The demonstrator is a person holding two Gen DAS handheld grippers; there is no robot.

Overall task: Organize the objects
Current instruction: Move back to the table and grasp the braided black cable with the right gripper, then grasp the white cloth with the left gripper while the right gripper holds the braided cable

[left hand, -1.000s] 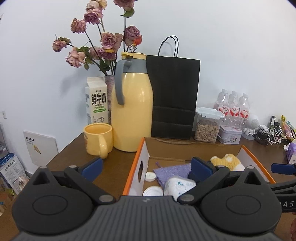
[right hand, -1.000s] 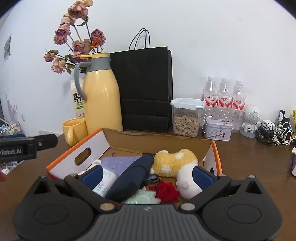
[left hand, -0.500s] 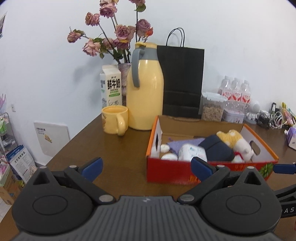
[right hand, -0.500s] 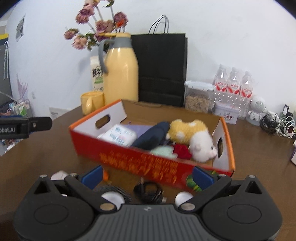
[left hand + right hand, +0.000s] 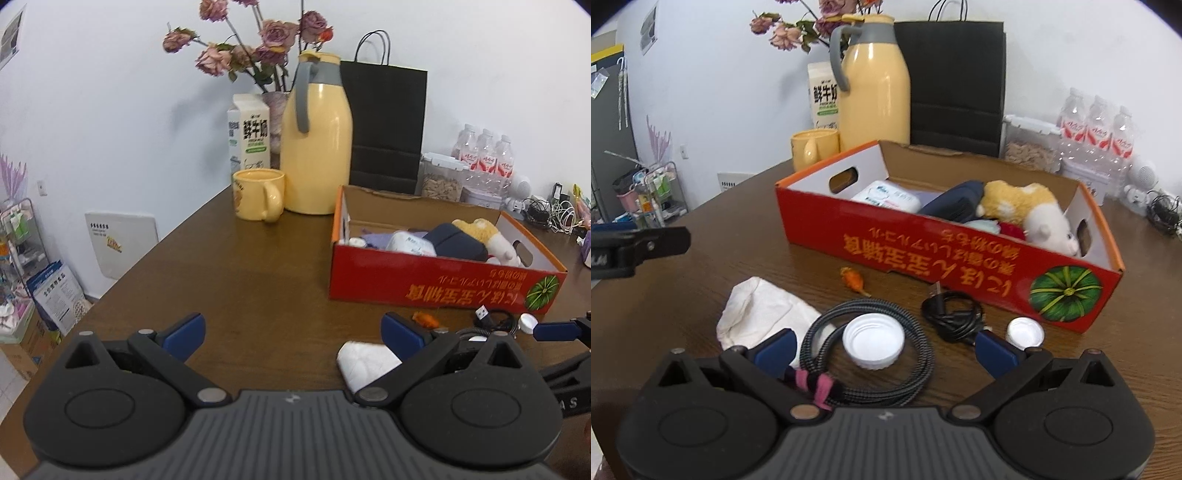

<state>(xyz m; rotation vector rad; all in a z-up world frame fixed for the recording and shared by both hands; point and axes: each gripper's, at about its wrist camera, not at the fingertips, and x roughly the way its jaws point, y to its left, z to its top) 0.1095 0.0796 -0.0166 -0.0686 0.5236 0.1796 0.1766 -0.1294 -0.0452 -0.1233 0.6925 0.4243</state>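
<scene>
Left tongs [image 5: 291,334] hang wide open and empty over bare brown counter [image 5: 229,280]; loose items lie before the red cardboard box [image 5: 945,251], likely awaiting sorting: soft crumpled white cloth [image 5: 764,314], braided coiled cable [image 5: 868,354] ringing a ribbed plastic cap [image 5: 873,340]; right tongs [image 5: 884,349] gape empty above these

**Both claws spread wide, nothing held**

The left claw [image 5: 291,330] sits low and level above the surface, its two blue-padded fingers [image 5: 183,329] set far apart with only air between them. The right claw [image 5: 884,347] takes the same pose, jaws wide, blue pads [image 5: 993,352] gripping nothing. Each claw shows at the edge of the other's view: the right one's blue tip at the far right, the left one's black finger at the far left.
</scene>
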